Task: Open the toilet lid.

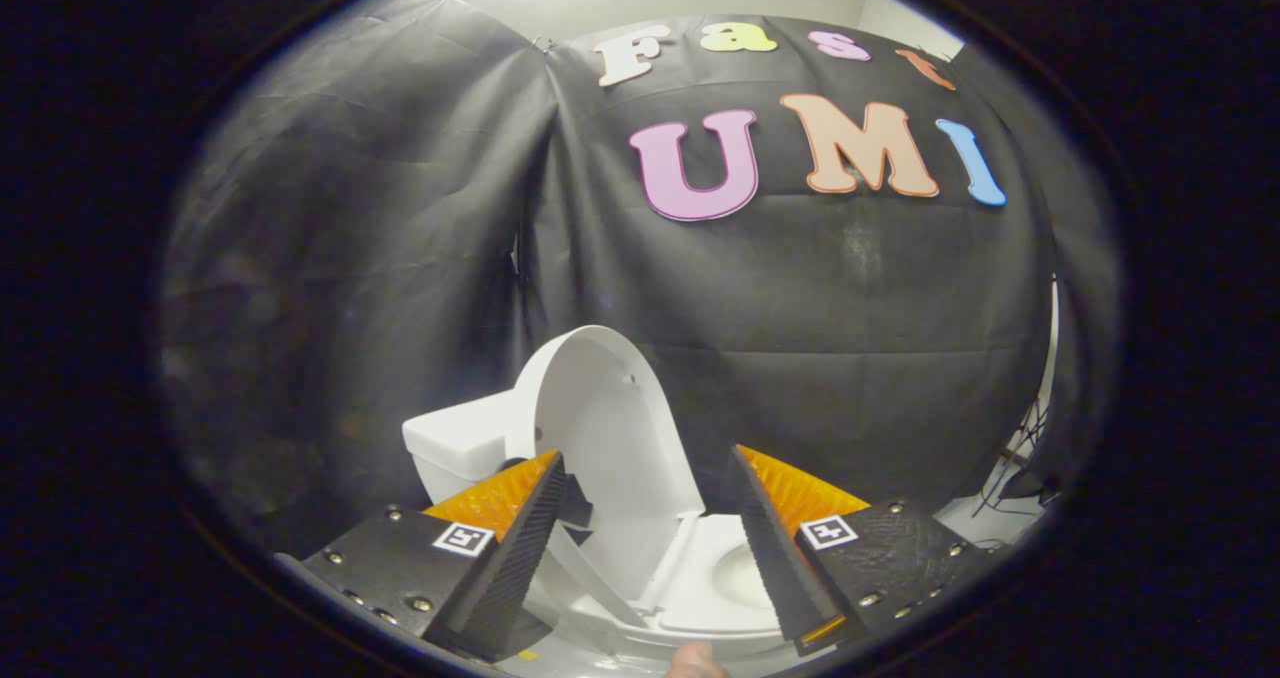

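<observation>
A white toilet (455,443) stands against the black cloth wall just ahead of my fingers. Its lid (605,438) is raised nearly upright, underside facing me, leaning back toward the tank. The seat ring (715,583) lies down over the bowl, below and right of the lid. My gripper (645,543) is open, its two black ribbed fingers (520,548) with orange backs spread wide. The lower part of the lid and the hinge area sit in the gap between them, touching neither finger.
Black cloth walls close in behind and to the left of the toilet. At the far right, dark cables (1015,468) hang over a pale floor. A fingertip of a hand (695,661) shows just below the fingers.
</observation>
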The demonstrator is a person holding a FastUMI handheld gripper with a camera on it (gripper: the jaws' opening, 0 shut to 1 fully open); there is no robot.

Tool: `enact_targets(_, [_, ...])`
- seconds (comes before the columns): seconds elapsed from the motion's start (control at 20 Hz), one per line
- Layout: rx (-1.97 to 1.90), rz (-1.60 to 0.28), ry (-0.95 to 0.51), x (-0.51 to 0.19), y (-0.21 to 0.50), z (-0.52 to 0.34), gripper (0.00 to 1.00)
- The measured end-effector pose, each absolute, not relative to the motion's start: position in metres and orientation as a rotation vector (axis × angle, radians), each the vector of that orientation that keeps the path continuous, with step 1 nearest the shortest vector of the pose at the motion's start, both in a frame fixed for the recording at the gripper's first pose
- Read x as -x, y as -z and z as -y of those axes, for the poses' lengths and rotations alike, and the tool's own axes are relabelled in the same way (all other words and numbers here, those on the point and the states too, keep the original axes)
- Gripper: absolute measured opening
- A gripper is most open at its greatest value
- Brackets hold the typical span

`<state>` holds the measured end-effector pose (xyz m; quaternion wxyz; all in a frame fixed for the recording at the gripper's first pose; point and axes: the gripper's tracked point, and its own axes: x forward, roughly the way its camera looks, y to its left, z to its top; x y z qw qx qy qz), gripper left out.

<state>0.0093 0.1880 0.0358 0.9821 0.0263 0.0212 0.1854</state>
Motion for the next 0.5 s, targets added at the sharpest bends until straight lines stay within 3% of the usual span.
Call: enact_targets(0.5, [-0.041,-0.054,-0.332,0.0,-0.032,-0.13,0.96])
